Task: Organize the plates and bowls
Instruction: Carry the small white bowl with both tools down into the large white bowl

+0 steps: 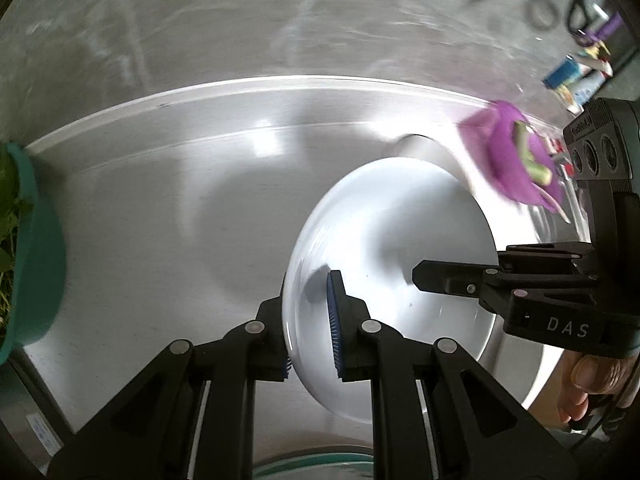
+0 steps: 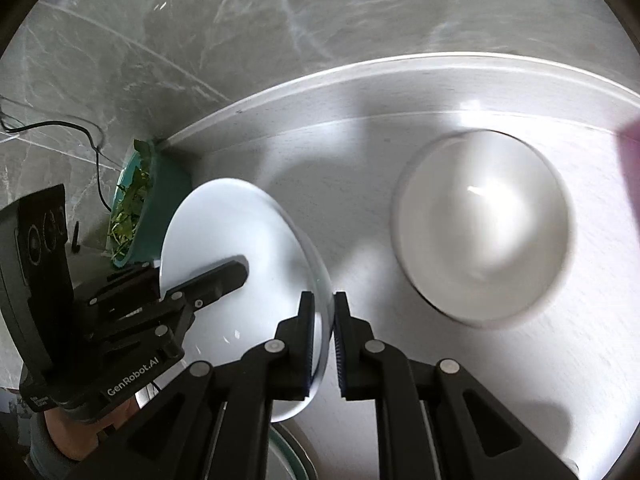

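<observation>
— So why do both grippers pinch one white plate?
— Left gripper and right gripper each clamp opposite rims, keeping it steady above the sink, near the white bowl

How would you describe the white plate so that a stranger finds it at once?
Start at the pale steel counter below the grey marble wall. Above it, two black tools meet from opposite sides: the left tool and the right tool. The white plate is the flat disc pinched by its rim between them, tilted, unlike the deep white bowl on the counter.
</observation>
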### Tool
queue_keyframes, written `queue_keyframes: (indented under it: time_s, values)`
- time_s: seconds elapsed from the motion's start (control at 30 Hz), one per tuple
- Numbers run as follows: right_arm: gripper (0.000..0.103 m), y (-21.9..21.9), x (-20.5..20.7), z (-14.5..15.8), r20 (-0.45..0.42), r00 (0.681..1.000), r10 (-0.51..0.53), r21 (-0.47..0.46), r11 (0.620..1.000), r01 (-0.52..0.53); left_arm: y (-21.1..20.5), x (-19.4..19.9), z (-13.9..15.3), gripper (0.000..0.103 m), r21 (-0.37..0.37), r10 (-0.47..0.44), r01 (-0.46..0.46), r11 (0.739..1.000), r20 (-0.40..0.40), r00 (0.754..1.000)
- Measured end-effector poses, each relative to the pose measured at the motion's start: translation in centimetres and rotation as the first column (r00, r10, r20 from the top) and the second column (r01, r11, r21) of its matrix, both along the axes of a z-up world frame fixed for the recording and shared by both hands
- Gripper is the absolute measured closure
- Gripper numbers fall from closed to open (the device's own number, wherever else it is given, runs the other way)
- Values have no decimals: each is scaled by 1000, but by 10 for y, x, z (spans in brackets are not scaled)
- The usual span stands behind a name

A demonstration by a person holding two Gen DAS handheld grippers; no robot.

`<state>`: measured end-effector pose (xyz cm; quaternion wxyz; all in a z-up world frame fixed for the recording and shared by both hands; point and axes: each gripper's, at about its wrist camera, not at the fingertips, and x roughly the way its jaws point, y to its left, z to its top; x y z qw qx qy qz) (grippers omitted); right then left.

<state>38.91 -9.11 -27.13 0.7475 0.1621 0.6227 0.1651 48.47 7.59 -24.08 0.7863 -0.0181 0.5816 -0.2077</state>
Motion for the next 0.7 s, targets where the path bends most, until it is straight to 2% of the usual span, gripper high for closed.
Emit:
queue_keyframes:
  time_s: [0.2,0.4,0.5,0.7]
  values:
    - [90,-48,-42,17,-2,1000,-19,-7,1000,19,-51,-43,18,90,-19,-51,51,999,0,999]
    - [90,-104,-87,29,5,1000,-15,7,1000,15,-102,-88,32,90,-32,-60,60,998,-6,998]
    - [90,-128,-107,27,-4,1000,-13,16,1000,13,-131,-111,35,90,-28,-63,62,998,-17,998]
    - [89,-163,-144,14,-32,999,-4,13,1000,5,-171,-152,18,90,-37,-48,46,998,-58,997]
